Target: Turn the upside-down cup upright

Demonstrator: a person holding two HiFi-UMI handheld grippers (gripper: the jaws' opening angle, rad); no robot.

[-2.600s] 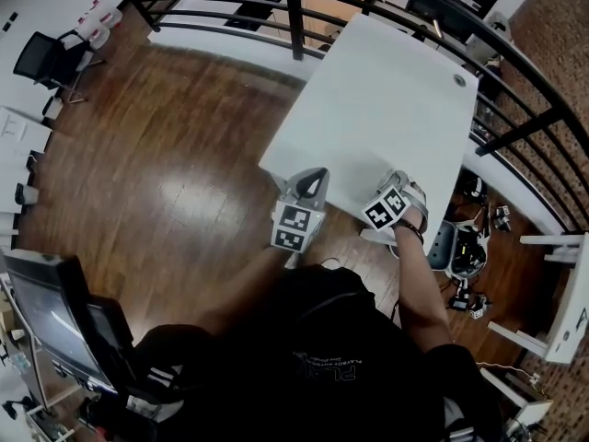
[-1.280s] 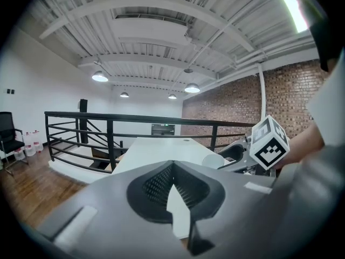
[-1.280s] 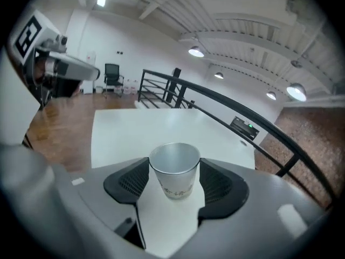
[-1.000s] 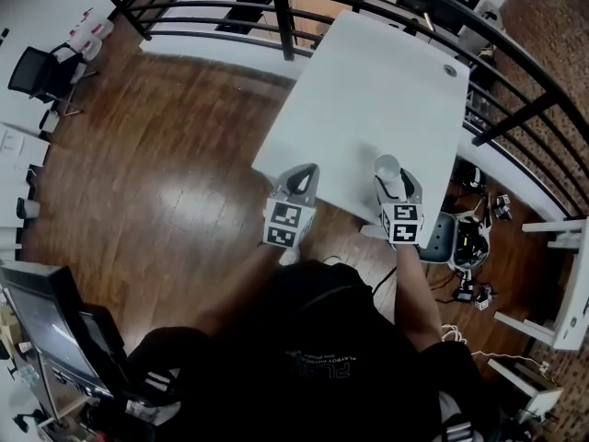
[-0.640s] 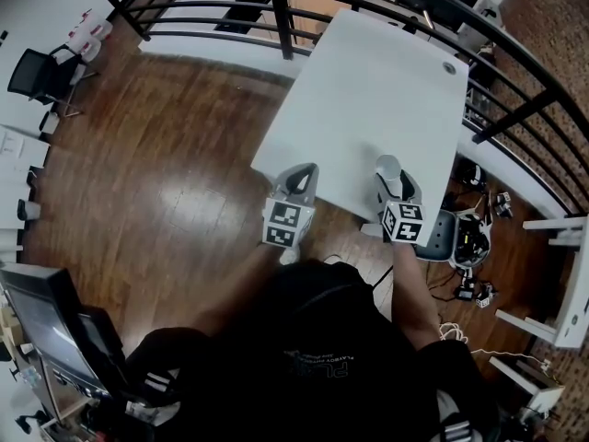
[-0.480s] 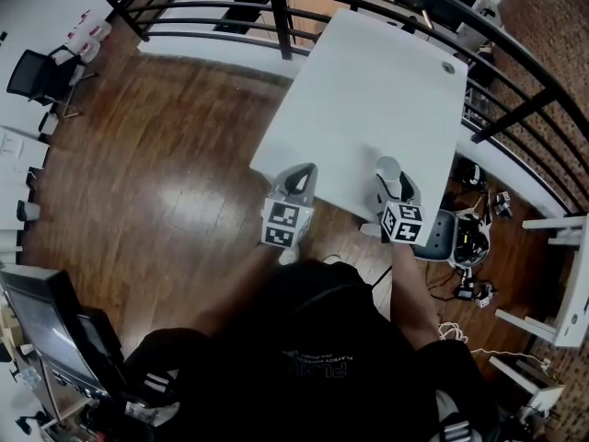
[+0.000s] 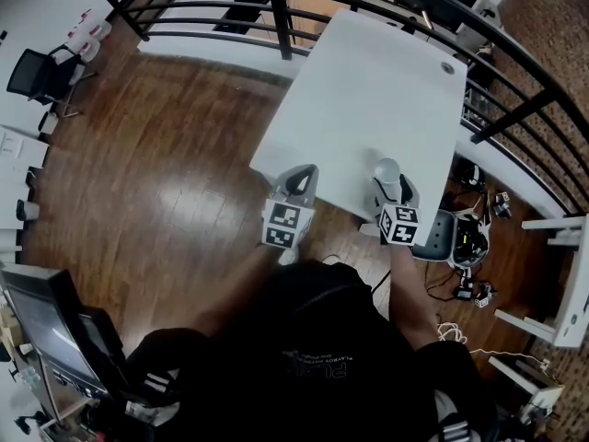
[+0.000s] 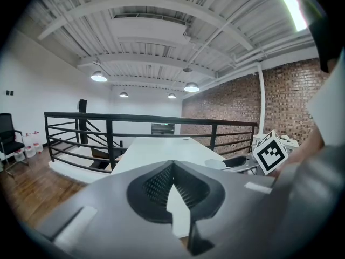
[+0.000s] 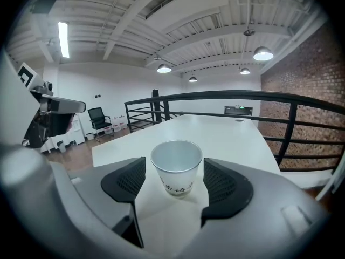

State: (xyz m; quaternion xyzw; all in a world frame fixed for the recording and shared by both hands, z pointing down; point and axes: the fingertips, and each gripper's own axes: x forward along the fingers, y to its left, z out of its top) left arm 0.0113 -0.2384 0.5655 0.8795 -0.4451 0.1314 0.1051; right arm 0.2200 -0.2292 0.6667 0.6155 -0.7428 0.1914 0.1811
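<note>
A white paper cup stands upright on the white table, mouth up, near the table's near edge. My right gripper is open around it. Its jaws have just been opening, and the black pads stand on either side of the cup with a gap to each. In the head view the right gripper sits just behind the cup. My left gripper is shut with its tips together and nothing in it. It hovers at the table's near left corner.
The table has a cable grommet at its far end. A black railing runs round the far and right sides. Wooden floor lies to the left, and an office chair stands far left.
The right gripper has rolled, and its marker cube now sits squarer to the head camera. The cup stays at the table's near edge. The left gripper has not moved.
</note>
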